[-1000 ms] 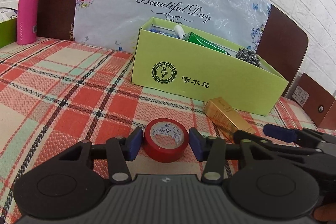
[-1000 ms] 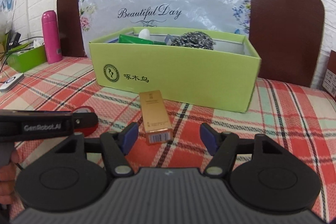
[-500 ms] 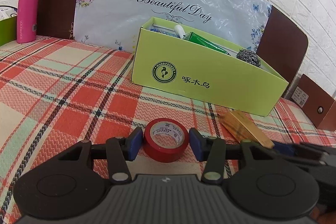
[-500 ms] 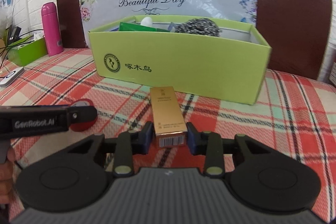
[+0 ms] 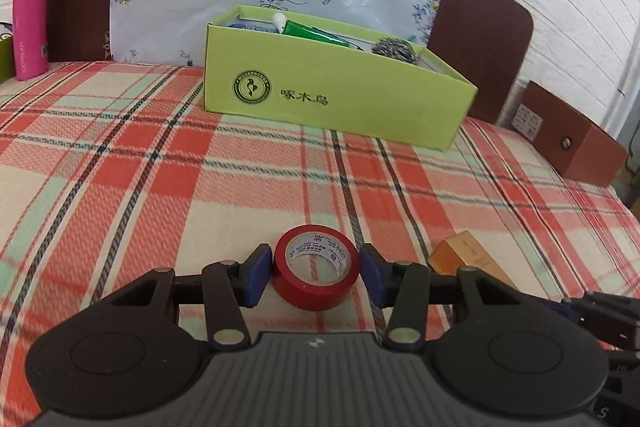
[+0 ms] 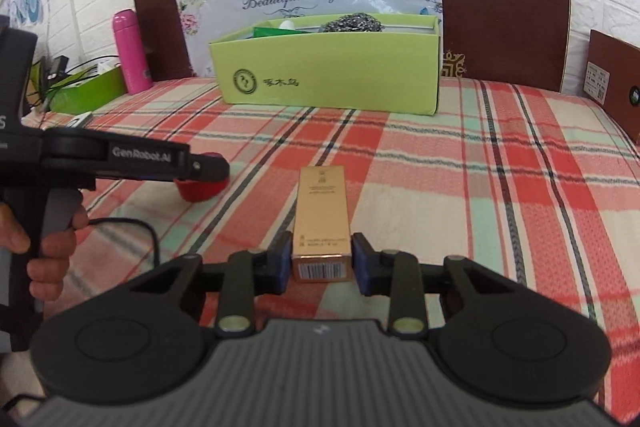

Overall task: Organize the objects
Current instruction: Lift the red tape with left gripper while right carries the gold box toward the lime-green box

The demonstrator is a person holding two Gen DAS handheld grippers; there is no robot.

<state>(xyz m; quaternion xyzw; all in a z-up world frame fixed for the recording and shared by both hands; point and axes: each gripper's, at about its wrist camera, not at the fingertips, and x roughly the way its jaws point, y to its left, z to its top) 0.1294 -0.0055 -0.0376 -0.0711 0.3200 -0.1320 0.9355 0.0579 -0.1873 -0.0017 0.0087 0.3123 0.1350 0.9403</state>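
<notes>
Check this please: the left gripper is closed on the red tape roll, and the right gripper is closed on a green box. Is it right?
Not quite. The right gripper is closed on a gold box, as the right wrist view shows; the green box stands farther back. The left gripper does hold the red tape roll.

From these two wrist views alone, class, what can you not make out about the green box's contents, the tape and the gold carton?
- Green box contents: both views, mostly hidden by its front wall.
- Red tape roll: right view, largely covered by the left gripper.
- Gold carton: left view, near end hidden behind gripper linkage.
- Carton print: right view, too small.
</notes>
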